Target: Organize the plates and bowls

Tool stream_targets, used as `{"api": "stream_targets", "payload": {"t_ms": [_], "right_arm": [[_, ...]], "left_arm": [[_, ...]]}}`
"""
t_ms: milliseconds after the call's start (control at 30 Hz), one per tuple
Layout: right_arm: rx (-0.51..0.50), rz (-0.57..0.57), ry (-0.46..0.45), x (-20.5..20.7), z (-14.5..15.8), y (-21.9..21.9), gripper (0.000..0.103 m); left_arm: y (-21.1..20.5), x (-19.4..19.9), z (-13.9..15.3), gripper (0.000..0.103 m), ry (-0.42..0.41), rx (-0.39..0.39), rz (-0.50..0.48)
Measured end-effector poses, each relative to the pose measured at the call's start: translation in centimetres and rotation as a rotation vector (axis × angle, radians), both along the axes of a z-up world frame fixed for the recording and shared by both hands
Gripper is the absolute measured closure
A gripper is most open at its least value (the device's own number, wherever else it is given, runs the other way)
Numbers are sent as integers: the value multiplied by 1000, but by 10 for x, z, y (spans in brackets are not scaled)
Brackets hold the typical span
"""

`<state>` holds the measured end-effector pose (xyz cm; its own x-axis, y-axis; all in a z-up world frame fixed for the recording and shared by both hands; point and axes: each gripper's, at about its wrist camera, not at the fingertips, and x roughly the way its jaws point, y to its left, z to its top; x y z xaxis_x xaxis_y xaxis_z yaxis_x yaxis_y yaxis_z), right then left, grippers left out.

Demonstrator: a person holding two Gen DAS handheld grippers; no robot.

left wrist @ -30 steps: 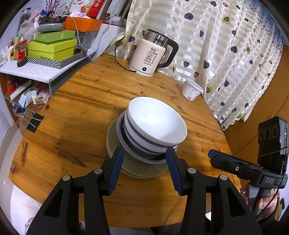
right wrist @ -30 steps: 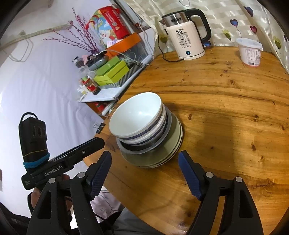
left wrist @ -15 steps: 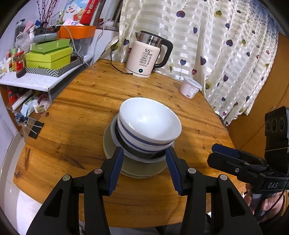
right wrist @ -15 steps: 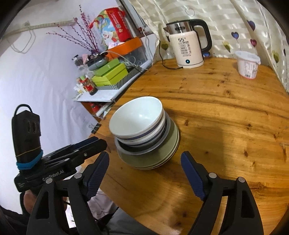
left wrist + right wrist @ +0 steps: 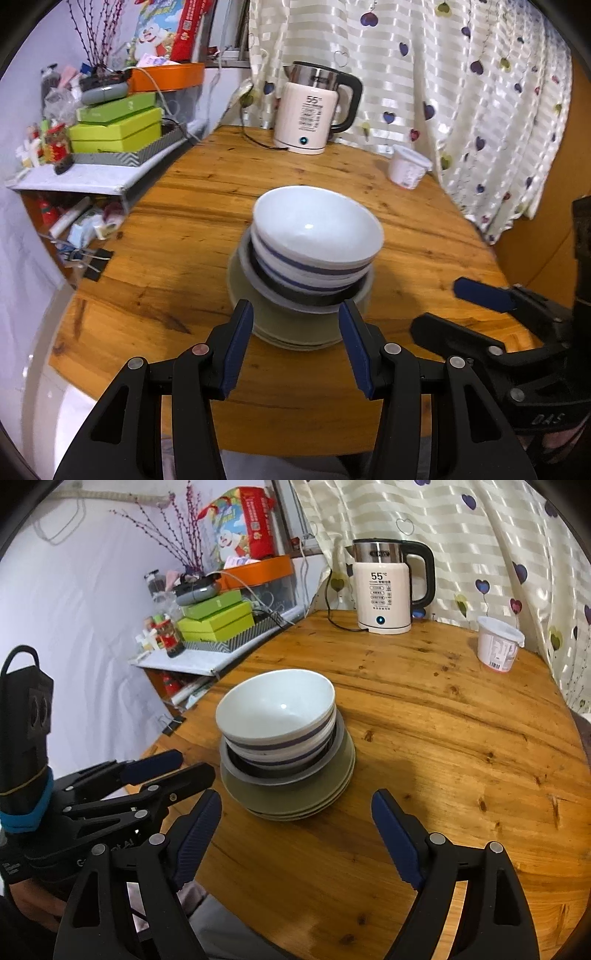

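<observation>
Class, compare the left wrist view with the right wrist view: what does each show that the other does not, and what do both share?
Only the left wrist view shows the right gripper from outside, at the frame's right. Only the right wrist view shows the left gripper from outside, with the blue band on its body. Both share the stacked bowls on plates, the kettle, the white tub and the wooden table.

A lived-in home. A round wooden counter (image 5: pixel 443 738) carries a kettle (image 5: pixel 384 587) before a heart-print curtain (image 5: pixel 498 535). Beside it, a cluttered shelf (image 5: pixel 177 661) holds boxes (image 5: pixel 216 622).
</observation>
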<state>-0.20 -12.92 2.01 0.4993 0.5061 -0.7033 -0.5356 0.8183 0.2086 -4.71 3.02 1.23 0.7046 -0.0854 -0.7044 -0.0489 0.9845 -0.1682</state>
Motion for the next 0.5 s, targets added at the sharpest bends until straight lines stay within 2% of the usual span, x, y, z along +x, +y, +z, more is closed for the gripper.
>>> {"api": "stream_targets", "payload": {"t_ms": [500], "right_arm": [[-81,-5,-28,1,-11,4,19]], "left_arm": [[-3,9,-17,53,45,67,37]]}}
